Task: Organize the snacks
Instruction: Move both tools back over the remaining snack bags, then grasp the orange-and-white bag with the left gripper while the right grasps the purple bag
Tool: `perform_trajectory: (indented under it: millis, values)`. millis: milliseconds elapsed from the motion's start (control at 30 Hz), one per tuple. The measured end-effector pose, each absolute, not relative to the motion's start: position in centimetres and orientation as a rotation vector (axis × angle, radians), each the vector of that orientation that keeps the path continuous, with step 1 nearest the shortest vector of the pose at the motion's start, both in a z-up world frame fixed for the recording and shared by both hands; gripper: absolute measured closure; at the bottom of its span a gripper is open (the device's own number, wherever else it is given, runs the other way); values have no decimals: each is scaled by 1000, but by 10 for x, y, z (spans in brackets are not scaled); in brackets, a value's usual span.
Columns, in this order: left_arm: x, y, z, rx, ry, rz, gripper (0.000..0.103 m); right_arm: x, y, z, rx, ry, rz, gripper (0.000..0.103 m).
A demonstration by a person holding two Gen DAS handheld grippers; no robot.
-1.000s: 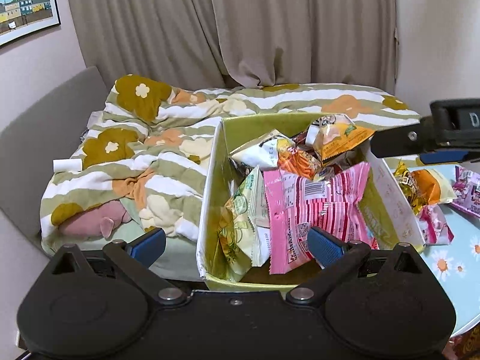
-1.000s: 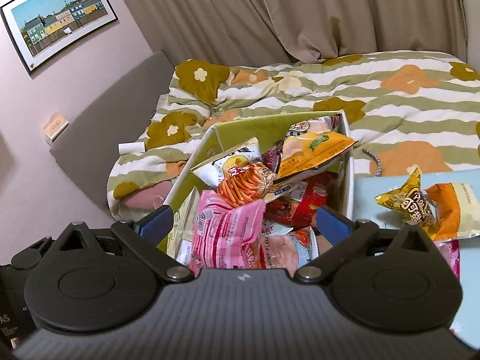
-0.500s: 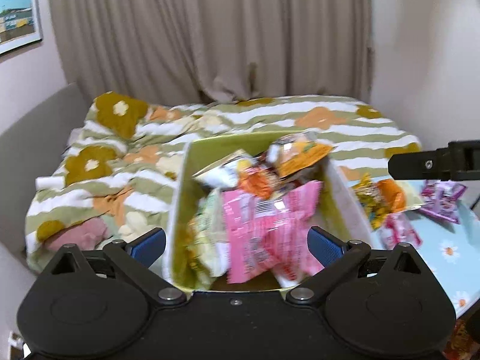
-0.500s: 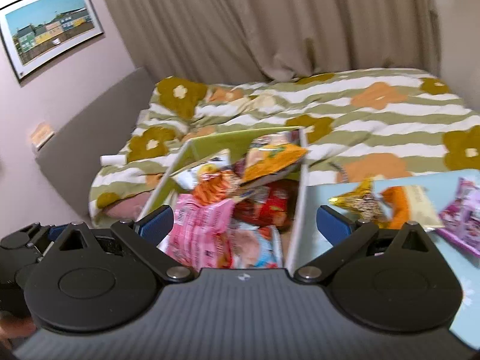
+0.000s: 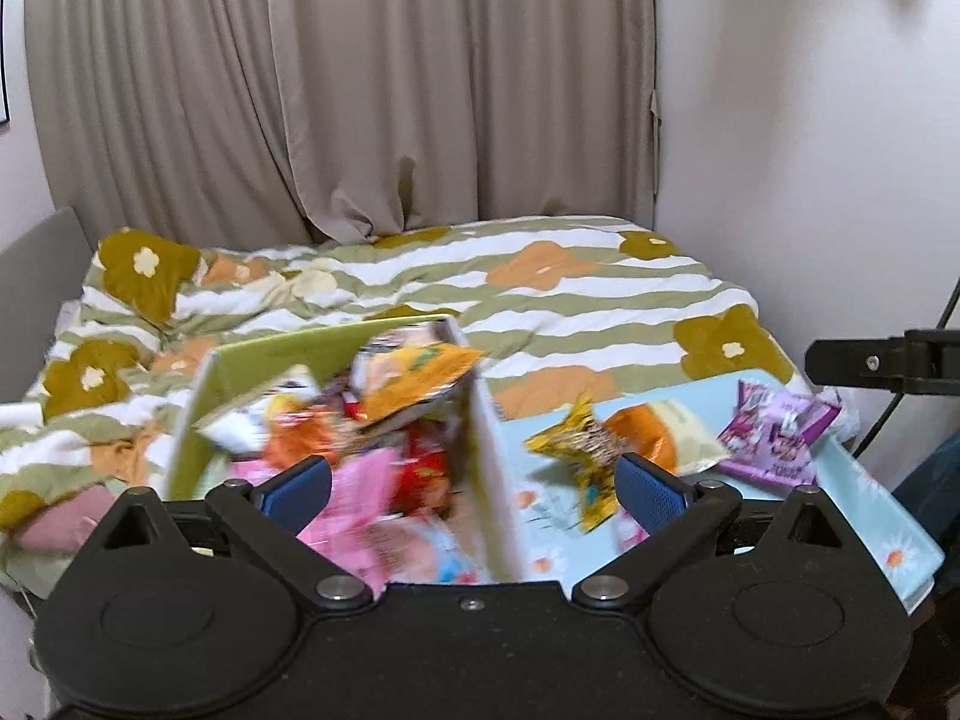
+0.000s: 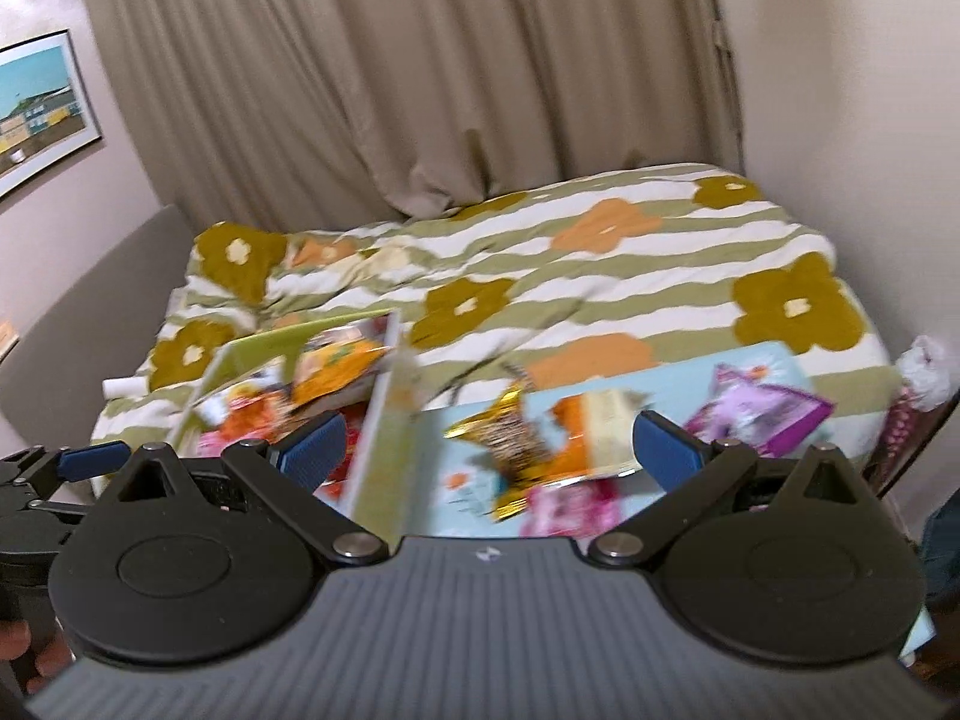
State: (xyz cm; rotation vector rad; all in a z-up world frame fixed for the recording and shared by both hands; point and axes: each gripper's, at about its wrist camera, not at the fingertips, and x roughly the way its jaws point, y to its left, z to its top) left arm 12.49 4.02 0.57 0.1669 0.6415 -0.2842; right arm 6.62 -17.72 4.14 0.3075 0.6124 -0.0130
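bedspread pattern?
Green and white stripes with big olive and orange flowers on the bedspread; it shows best in the right wrist view.

1 box (image 5: pixel 336 348), 1 table (image 5: pixel 864 492), 1 bed (image 5: pixel 600 300), 2 tools (image 5: pixel 474 486) (image 6: pixel 489 441).

Beige curtains (image 5: pixel 336 90) fill the upper centre of the frame. Below lies a bed with a striped flowered duvet (image 5: pixel 540 294). A framed picture (image 6: pixel 36 108) hangs upper left; a plain white wall (image 5: pixel 810 150) stands at right.

Green box (image 5: pixel 336 348) heaped with snack packets (image 5: pixel 414 372); more packets (image 5: pixel 774 432) beside it.
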Motion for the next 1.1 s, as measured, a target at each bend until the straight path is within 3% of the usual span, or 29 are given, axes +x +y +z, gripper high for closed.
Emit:
perform_trajectory:
  millis: [533, 1000, 1100]
  values:
    - [202, -118, -55, 140, 773, -283, 1, 134, -347, -35, 428, 823, -53, 0]
    - [274, -176, -139, 193, 904, -273, 11, 190, -399, -127, 623, 928, -7, 0]
    - [282, -183, -152, 207, 939, -278, 18, 195, -403, -138, 632, 947, -4, 0]
